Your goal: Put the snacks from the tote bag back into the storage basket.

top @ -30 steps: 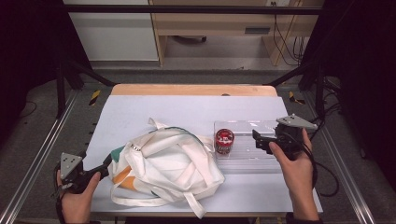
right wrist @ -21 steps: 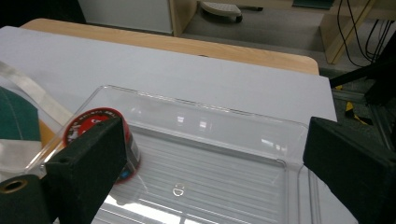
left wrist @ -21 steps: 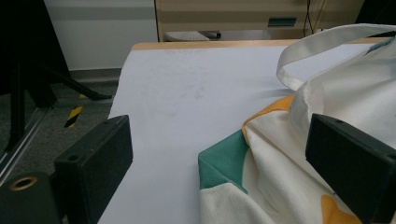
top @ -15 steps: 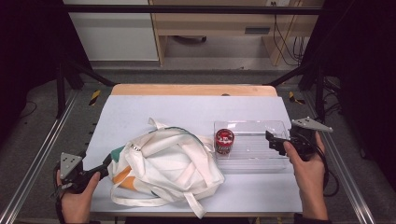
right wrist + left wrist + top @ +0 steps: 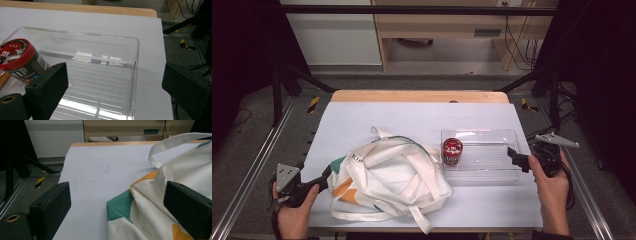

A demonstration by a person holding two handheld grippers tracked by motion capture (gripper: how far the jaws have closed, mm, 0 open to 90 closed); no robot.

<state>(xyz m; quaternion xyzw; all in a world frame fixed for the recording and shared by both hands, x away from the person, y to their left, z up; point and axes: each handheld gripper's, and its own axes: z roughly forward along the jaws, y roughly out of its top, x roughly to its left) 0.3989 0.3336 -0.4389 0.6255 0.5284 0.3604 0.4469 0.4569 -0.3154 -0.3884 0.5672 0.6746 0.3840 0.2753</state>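
A cream tote bag (image 5: 392,180) with green and orange patches lies crumpled on the white table; its corner (image 5: 160,202) fills the lower right of the left gripper view. A clear plastic tray (image 5: 502,136) to its right holds a red-lidded candy jar (image 5: 451,150) at its left end (image 5: 21,61). My left gripper (image 5: 326,179) is open at the bag's left edge, the bag's corner between its jaws. My right gripper (image 5: 516,158) is open at the tray's right end, jaws straddling the tray's rim (image 5: 135,65), holding nothing.
The white table top (image 5: 412,117) has bare room behind the bag and tray. A wooden strip (image 5: 417,96) runs along the far edge. Metal rails (image 5: 252,170) flank both sides. A desk and cables (image 5: 517,45) stand beyond the table.
My right gripper has drawn back to the right, from over the tray's right part to just past its right end. The left gripper and the bag have stayed put.
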